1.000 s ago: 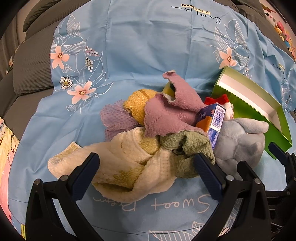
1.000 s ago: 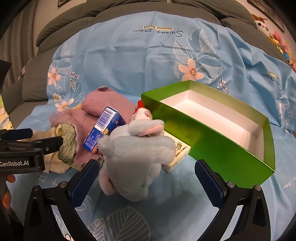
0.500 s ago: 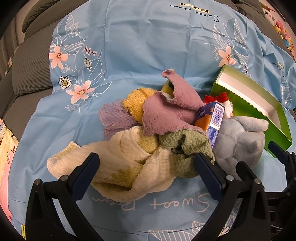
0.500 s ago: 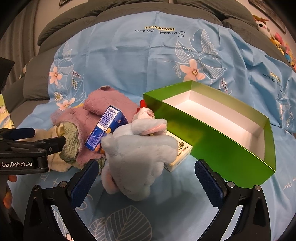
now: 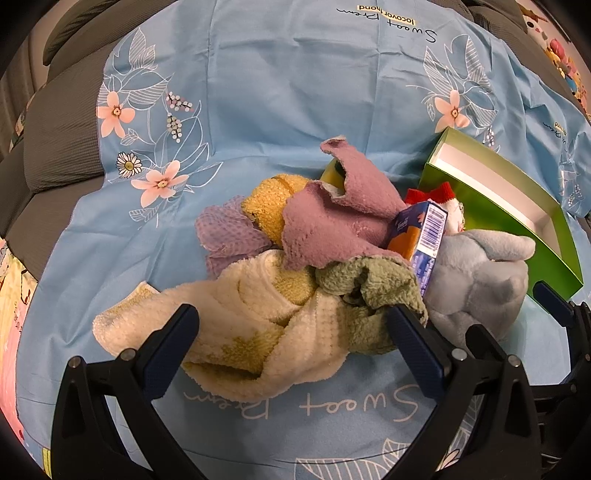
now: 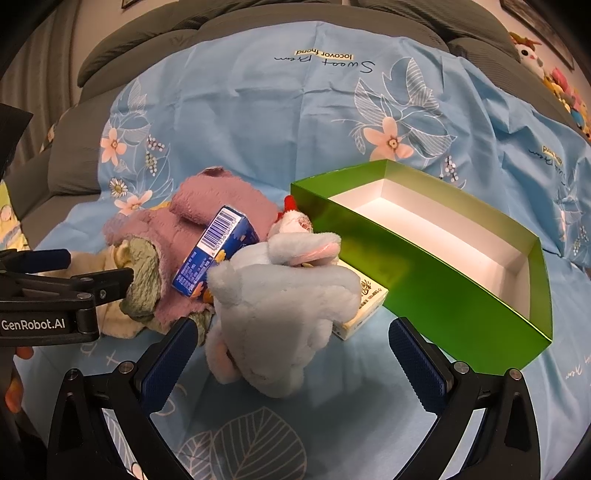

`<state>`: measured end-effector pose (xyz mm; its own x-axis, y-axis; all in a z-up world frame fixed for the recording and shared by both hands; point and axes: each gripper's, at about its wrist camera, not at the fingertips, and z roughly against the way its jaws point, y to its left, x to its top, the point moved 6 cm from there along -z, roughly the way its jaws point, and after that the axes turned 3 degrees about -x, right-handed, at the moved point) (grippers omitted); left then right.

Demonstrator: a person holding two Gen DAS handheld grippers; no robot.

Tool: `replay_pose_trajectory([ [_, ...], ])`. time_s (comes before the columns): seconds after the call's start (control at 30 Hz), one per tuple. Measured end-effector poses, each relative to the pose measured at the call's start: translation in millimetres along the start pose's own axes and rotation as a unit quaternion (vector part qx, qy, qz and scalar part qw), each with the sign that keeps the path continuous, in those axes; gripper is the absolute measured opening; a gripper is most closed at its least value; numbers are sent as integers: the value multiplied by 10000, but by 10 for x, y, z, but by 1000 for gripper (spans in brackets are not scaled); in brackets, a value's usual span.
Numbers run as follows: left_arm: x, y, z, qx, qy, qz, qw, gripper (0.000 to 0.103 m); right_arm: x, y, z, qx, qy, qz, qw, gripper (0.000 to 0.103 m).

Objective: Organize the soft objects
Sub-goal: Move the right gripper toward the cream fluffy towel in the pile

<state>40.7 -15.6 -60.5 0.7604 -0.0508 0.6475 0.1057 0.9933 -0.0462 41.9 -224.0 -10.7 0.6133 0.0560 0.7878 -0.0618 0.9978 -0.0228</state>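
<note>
A heap of soft things lies on the blue floral sheet: a cream towel (image 5: 255, 332), a green cloth (image 5: 369, 284), a mauve cloth (image 5: 332, 225), a yellow cloth (image 5: 266, 206) and a lilac net cloth (image 5: 225, 236). A pale blue plush toy (image 6: 284, 306) lies at the heap's right side, beside an open green box (image 6: 443, 284). My left gripper (image 5: 291, 354) stands open just before the cream towel. My right gripper (image 6: 291, 362) is open too, its fingers either side of the blue plush, not touching it. The left gripper (image 6: 74, 273) shows at the left of the right wrist view.
A blue carton with a barcode (image 6: 214, 254) leans on the mauve cloth and the plush. A small white toy with a red crest (image 6: 291, 221) and a cream packet (image 6: 364, 306) lie against the green box. Grey cushions (image 6: 221, 33) ring the sheet; plush toys (image 6: 554, 85) sit far right.
Both grippers have crept slightly forward toward the heap; the plush and the green box look a little nearer in the right wrist view. Nothing was taken hold of.
</note>
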Motion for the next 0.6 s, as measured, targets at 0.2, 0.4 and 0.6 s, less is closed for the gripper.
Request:
replay_pose_trajectory([
  [0.2, 24, 22, 63, -509, 2, 120, 9986, 102, 21, 21, 46, 225, -134, -48, 9996, 103],
  [0.4, 153, 300, 247, -1173, -292, 457, 9916, 102, 67, 226, 236, 1106, -455, 101, 9928, 103],
  [0.6, 169, 682, 336, -1554, -299, 1065, 9816, 102, 4, 539, 354, 1664, -609, 587, 9824, 103],
])
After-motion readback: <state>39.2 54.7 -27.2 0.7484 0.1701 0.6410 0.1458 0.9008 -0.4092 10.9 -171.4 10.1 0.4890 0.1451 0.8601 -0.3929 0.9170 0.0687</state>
